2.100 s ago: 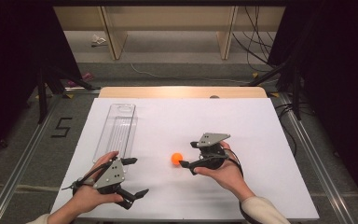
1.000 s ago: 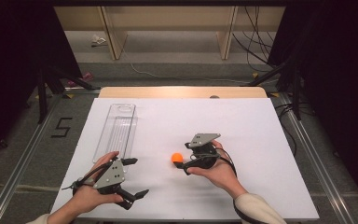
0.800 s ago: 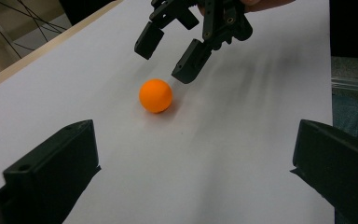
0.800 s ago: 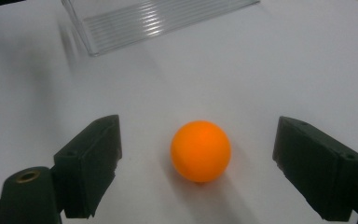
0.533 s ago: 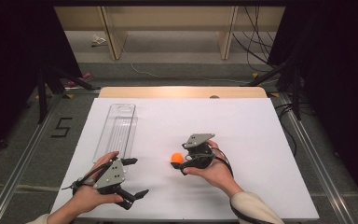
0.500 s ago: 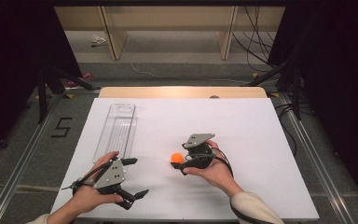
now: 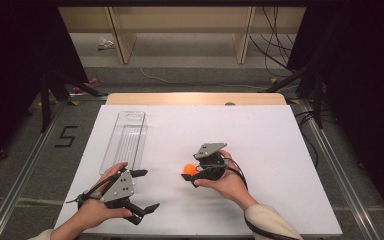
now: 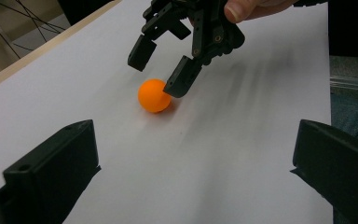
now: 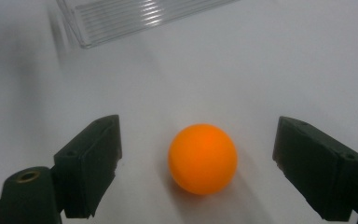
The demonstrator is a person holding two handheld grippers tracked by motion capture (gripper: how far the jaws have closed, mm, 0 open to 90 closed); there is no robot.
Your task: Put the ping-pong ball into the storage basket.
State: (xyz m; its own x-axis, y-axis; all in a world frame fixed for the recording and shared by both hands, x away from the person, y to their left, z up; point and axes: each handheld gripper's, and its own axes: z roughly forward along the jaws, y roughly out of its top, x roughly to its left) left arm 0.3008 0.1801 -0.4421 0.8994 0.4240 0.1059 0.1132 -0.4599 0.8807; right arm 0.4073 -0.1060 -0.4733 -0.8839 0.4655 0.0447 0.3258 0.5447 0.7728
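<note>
Covering the table is a white sheet [image 7: 280, 150], and a clear plastic tray [image 7: 125, 140] lies on its left part. The left gripper [image 7: 142, 192] rests near the front edge with its jaws wide apart, holding nothing. The right gripper [image 7: 192, 175] is at the middle, jaws also spread. The small orange ball [image 7: 190, 169] sits on the sheet between these jaws; in the left gripper view one jaw seems to touch it.
</note>
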